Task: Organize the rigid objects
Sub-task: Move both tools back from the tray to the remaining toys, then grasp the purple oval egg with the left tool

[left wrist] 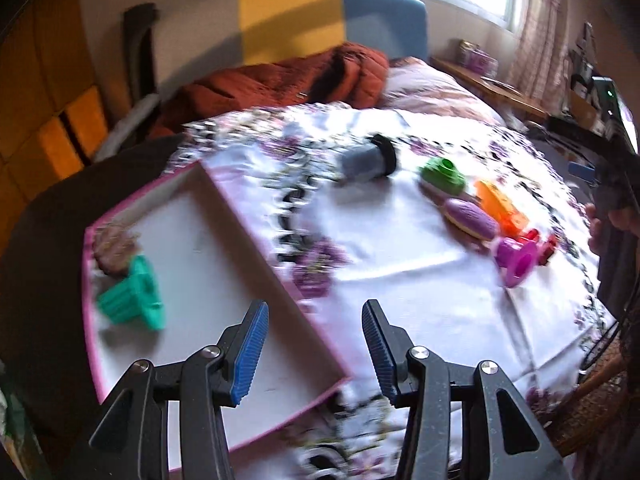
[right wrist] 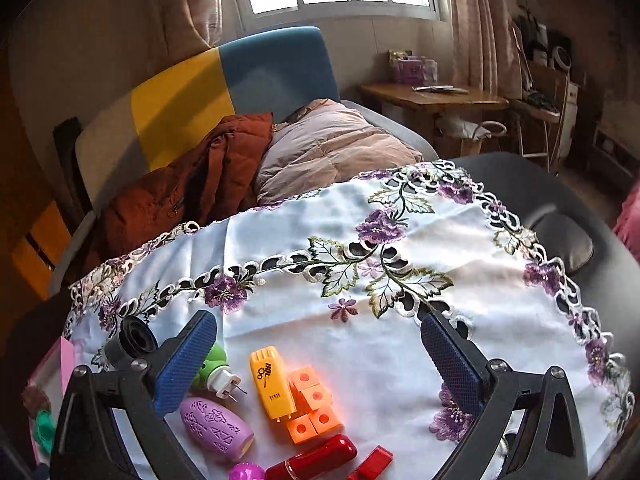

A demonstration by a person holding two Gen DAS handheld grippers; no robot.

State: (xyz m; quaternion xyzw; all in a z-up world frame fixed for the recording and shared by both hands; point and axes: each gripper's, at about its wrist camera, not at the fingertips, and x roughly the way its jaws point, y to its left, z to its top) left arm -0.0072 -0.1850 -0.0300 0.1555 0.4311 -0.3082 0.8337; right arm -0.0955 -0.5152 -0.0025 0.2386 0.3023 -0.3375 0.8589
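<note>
Left gripper (left wrist: 314, 346): jaws wide, empty, over pink-rimmed tray (left wrist: 256, 240) edge. Right gripper (right wrist: 320, 360): jaws wide, empty, above crowded toys. Risk: nudging orange block (right wrist: 316, 410) or yellow plug (right wrist: 272, 384) aside.

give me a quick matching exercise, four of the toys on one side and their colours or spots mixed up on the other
Things:
1. spool
2. plug
3. oval case
4. yellow gadget

Descriptions:
A. purple, lying on the cloth
B. teal, inside the tray
C. lying partly across the orange blocks
D. green and white, two metal prongs

Pairs: 1-B, 2-D, 3-A, 4-C
</note>
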